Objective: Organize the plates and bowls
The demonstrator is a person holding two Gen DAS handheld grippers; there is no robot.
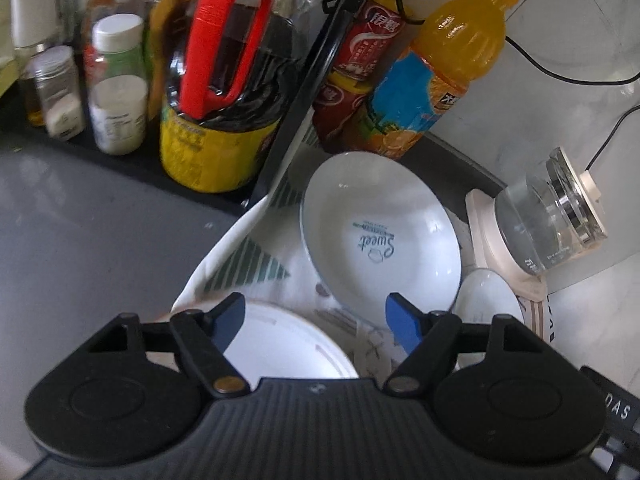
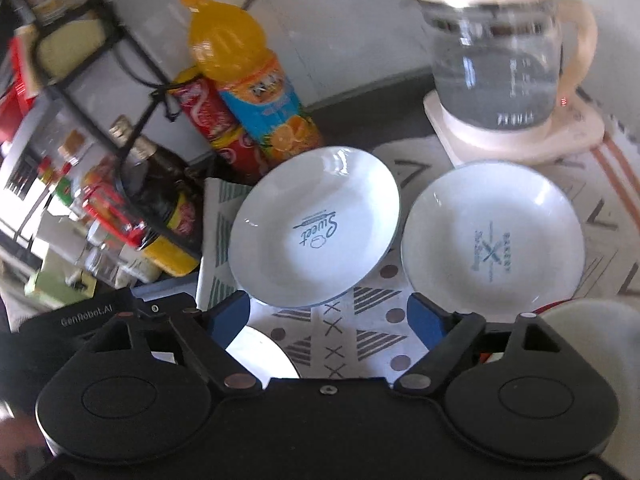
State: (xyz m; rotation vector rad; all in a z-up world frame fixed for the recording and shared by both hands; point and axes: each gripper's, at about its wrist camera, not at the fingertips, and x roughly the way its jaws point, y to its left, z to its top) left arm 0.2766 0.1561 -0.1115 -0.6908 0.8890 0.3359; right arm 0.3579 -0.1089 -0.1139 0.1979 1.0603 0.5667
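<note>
Nearest the left wrist camera, the left gripper (image 1: 316,320) hangs with its blue jaws spread wide and nothing between them, just above a gold-rimmed white plate (image 1: 288,348) that its body half covers. The right gripper (image 2: 330,318) is likewise spread and empty over the patterned cloth (image 2: 372,308) that covers this part of the counter.

On that cloth, the "Sweet" plate (image 2: 316,226) lies toward the back, just in front of the orange juice bottle (image 2: 248,76) and the red cans (image 2: 208,116). The "Bakery" plate (image 2: 492,236) sits just beside it, near the glass kettle (image 2: 496,64) on its base.

These plates look like glazed ceramic: stiff, smooth, probably slippery and breakable if knocked together. The raised rim is the likely place to pinch, since the shallow centre offers no edge.

A white dish (image 2: 592,320) with a red edge is cut off at the right, so I cannot tell whether it is a plate or a bowl. The jars on the rack (image 2: 100,32) are blurred.
</note>
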